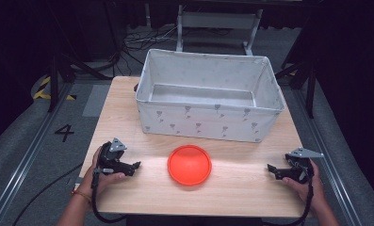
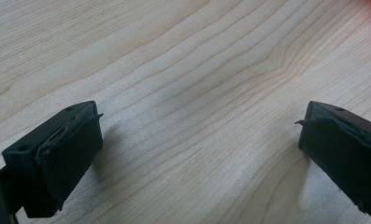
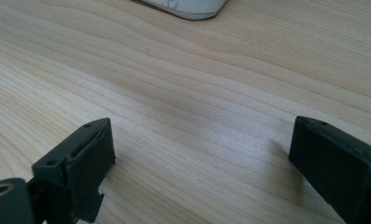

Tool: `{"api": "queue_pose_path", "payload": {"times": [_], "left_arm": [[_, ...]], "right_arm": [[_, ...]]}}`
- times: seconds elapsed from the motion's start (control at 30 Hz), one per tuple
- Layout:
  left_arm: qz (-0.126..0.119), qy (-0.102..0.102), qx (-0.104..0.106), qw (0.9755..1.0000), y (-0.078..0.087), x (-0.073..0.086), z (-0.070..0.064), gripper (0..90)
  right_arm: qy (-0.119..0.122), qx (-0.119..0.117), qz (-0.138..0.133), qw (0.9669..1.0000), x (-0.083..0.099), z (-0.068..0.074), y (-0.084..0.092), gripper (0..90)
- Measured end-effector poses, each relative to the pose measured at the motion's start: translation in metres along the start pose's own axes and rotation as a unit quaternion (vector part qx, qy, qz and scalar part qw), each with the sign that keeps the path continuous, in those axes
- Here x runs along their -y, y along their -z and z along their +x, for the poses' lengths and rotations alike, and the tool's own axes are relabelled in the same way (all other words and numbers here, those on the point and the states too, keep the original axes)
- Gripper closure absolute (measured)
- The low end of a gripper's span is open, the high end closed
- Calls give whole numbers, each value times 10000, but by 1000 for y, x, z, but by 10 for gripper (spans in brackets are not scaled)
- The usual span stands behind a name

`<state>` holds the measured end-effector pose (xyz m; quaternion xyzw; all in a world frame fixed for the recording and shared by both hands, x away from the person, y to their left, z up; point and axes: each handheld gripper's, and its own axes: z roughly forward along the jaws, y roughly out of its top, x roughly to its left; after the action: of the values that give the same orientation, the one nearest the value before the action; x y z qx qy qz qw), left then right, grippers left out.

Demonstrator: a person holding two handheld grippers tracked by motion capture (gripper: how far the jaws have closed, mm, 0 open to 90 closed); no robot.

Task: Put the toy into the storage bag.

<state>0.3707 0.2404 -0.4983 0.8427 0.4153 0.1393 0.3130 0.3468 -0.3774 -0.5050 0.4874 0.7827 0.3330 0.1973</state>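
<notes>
Orange plate (image 1: pixel 189 164) flat on wooden table (image 1: pixel 241 188), near front edge, roughly midway between both grippers and touching neither. Round, shallow, empty, rim slightly raised. Tiny orange sliver of same plate at top right corner of left gripper view.

Left gripper (image 1: pixel 134 166) held in left hand (image 1: pixel 100 172) at table's front left, low over wood, pointing right toward plate, near it but apart. Jaws spread wide in left gripper view (image 2: pixel 199 128), bare wood grain between, nothing gripped. Grey three-cornered plate on top, cable trailing back past wrist and off front edge.

Right gripper (image 1: pixel 271 168) held in right hand (image 1: pixel 307 181) at front right, pointing left toward plate, farther from it than left one. Jaws likewise wide apart in right gripper view (image 3: pixel 202 140), only bare wood between, nothing gripped. Close to tabletop; contact with wood not clear.

White fabric bin (image 1: pixel 208 120) with small grey print standing upright behind plate, across table's back half, open top, inside bare as far as visible. Lower corner of bin (image 3: pixel 185 7) at top edge of right gripper view, well ahead of jaws.

Grey floor around table, with a painted 4 (image 1: pixel 64 132) at left.
</notes>
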Motion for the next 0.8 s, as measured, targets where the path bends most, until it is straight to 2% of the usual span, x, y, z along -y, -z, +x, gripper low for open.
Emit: {"api": "queue_pose_path", "payload": {"times": [0.27, 0.3, 0.37, 0.43, 0.5, 0.57, 0.63, 0.77, 0.8], "left_arm": [[0, 5, 1, 10000, 0, 0, 0, 1], [4, 13, 2, 10000, 0, 0, 0, 1], [-1, 8, -8, 10000, 0, 0, 0, 1], [-34, -30, -50, 10000, 0, 0, 0, 1], [-35, -33, -59, 10000, 0, 0, 0, 1], [-36, -33, -58, 10000, 0, 0, 0, 1], [-35, -32, -58, 10000, 0, 0, 0, 1], [-35, -33, -59, 10000, 0, 0, 0, 1], [-35, -33, -59, 10000, 0, 0, 0, 1]], "right_arm": [[4, -11, 31, 10000, -1, 0, 0, 78], [-13, -35, 82, 10000, -2, 0, 1, 100], [39, -77, 106, 9999, -6, 1, 3, 249], [37, -235, 55, 9997, -11, 5, 5, 176], [180, -353, 37, 9992, -21, 11, 8, 220], [272, -540, -38, 9982, -31, 19, 10, 207], [446, -677, -46, 9967, -43, 33, 10, 204], [774, -1100, -35, 9909, -62, 63, 2, 202], [774, -1100, -35, 9909, -62, 63, 2, 202]]}}
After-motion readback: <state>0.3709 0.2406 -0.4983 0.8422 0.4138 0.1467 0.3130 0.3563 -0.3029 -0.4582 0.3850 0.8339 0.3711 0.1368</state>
